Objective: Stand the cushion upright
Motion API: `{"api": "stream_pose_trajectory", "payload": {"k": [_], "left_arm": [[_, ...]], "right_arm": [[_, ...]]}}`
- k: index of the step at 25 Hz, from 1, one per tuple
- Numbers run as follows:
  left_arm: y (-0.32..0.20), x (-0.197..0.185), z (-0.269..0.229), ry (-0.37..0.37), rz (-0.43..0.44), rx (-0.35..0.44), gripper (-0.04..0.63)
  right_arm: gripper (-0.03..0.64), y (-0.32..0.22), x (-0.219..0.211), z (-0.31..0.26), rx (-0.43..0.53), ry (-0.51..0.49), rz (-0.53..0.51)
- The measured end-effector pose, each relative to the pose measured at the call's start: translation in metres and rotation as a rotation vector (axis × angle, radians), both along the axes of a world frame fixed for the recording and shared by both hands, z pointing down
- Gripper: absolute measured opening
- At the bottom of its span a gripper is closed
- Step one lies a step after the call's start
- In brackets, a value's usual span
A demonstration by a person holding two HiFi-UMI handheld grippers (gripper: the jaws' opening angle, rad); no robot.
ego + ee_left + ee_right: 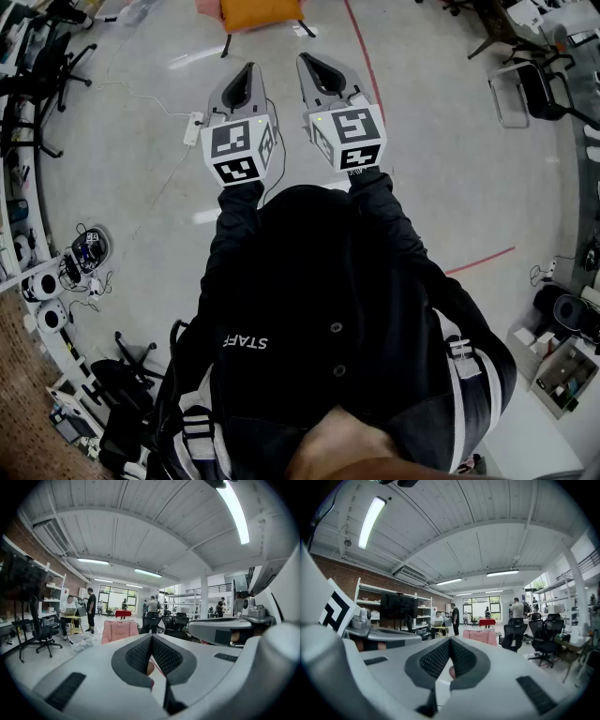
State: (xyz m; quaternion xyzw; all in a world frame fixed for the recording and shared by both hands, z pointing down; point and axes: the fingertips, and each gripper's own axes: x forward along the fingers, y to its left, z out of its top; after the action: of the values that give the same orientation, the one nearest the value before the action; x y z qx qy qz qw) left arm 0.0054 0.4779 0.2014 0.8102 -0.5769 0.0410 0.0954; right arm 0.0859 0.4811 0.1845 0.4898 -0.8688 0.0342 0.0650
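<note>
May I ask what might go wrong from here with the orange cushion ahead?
The white power strip lies on the floor just left of the way forward: a possible trip hazard. The left gripper and right gripper are both shut and apart from the cushion; unopened, they would likely shove it, not grip it.

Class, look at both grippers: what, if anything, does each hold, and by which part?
Nothing is held. The left gripper and right gripper are both shut and empty, short of the orange cushion.

An open, lab-like office: bare concrete floor [450,169] with red tape [363,52] at one o'clock, office chairs [52,61] at ten, a brick wall [342,581], shelves [365,603], and desks [436,629].
</note>
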Motion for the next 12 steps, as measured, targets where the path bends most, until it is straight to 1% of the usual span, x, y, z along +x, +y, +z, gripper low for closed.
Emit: {"api": "stream_pose_trajectory", "payload": {"k": [7,12], "left_arm": [[-0.0007,-0.0026,0.0026,0.016,0.009,0.002,0.0],[0.0029,-0.0075,0.0063,0.025,0.011,-0.007,0.0]], "right_arm": [[0.012,-0.0048,0.0024,0.0027,0.01,-0.004,0.049],[0.012,-0.0027,-0.0016,0.0019,0.011,-0.021,0.043]]}}
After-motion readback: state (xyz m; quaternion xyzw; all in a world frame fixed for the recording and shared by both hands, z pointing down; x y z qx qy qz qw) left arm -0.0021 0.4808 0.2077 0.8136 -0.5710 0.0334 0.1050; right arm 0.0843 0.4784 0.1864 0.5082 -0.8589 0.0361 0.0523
